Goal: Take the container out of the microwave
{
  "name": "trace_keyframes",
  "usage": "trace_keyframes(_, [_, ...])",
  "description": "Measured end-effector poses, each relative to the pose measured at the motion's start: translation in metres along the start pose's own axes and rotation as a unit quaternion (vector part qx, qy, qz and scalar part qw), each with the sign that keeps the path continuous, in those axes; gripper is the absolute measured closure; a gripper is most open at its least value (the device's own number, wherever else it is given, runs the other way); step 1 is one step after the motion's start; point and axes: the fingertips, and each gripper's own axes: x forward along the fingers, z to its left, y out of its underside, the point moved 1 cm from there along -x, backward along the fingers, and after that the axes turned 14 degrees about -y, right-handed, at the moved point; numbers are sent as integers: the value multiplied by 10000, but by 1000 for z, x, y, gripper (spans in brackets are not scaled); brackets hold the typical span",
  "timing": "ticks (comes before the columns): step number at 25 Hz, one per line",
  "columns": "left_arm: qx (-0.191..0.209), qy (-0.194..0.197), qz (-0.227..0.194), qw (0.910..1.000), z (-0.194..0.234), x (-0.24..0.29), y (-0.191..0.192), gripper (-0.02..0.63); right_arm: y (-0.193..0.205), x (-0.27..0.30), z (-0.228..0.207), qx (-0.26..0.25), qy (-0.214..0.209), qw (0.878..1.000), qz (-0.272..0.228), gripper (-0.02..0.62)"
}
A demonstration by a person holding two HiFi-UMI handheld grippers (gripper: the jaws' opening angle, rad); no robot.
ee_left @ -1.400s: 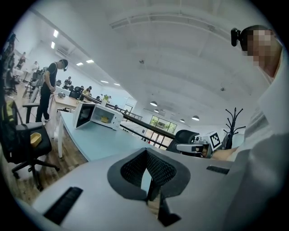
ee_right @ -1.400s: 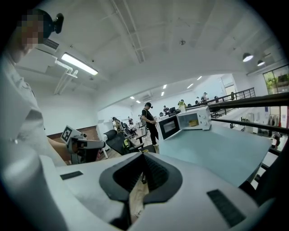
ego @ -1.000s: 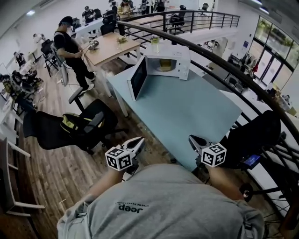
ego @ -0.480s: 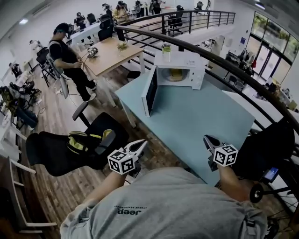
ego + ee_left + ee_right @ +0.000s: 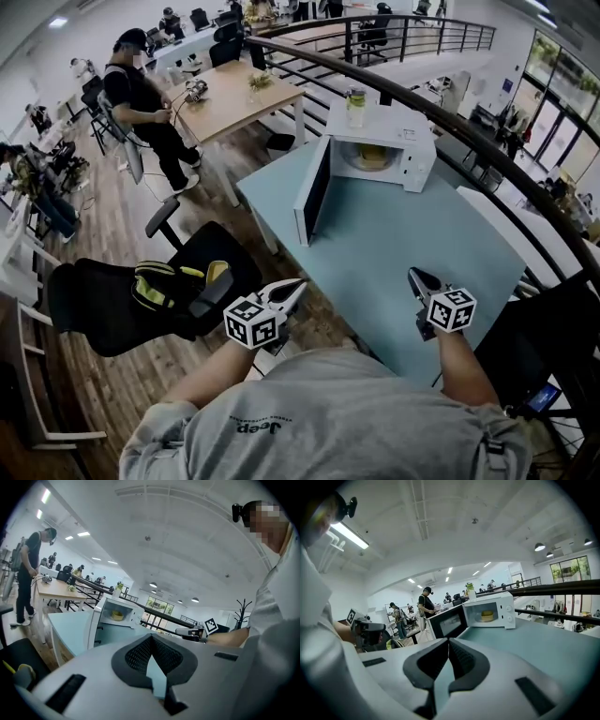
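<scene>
while the person held one tool in each hand, the left gripper point(image 5: 292, 285) had its two jaws pressed together and it was empty. the right gripper point(image 5: 413, 275) had its jaws pressed together too, and it was empty as well. both pointed away from the person, toward the microwave point(image 5: 412, 150), and both were well apart from it.

the left gripper hung over the wood floor point(image 5: 112, 412), just beside the near corner of the pale blue table point(image 5: 403, 244). a black chair point(image 5: 141, 300) with something yellow on its seat stood near it. the right gripper hung over the near end of the table.

the microwave was white and sat at the far end of the table. its door point(image 5: 312, 190) was swung wide open to the left. the yellow container point(image 5: 373, 157) sat inside the microwave, on its floor, and no gripper touched it. a clear jar with a green lid point(image 5: 355, 106) stood upright on top of the microwave.

a dark curved rail point(image 5: 469, 141) ran behind the table. farther back, a person in black clothes point(image 5: 141, 94) stood beside a wood table point(image 5: 234, 98).
</scene>
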Motion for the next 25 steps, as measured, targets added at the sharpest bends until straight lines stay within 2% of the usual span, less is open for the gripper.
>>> trace_keyframes(9, [89, -335, 190, 9992, 21, 105, -24, 600, -41, 98, -102, -560, -339, 9974, 301, 577])
trace_keyframes(12, [162, -367, 274, 9988, 29, 141, -28, 600, -56, 136, -131, -982, -381, 9933, 468, 577])
trace_keyframes(18, [145, -303, 270, 9991, 38, 206, -32, 600, -80, 207, -172, -2034, -393, 9738, 937, 570])
trace_keyframes(20, [111, -352, 244, 9990, 44, 224, -31, 600, -86, 229, -185, -2338, -393, 9653, 1097, 538])
trace_keyframes(25, [-49, -525, 219, 9984, 65, 257, -28, 600, -102, 281, -225, -2795, -190, 9500, 1375, 509])
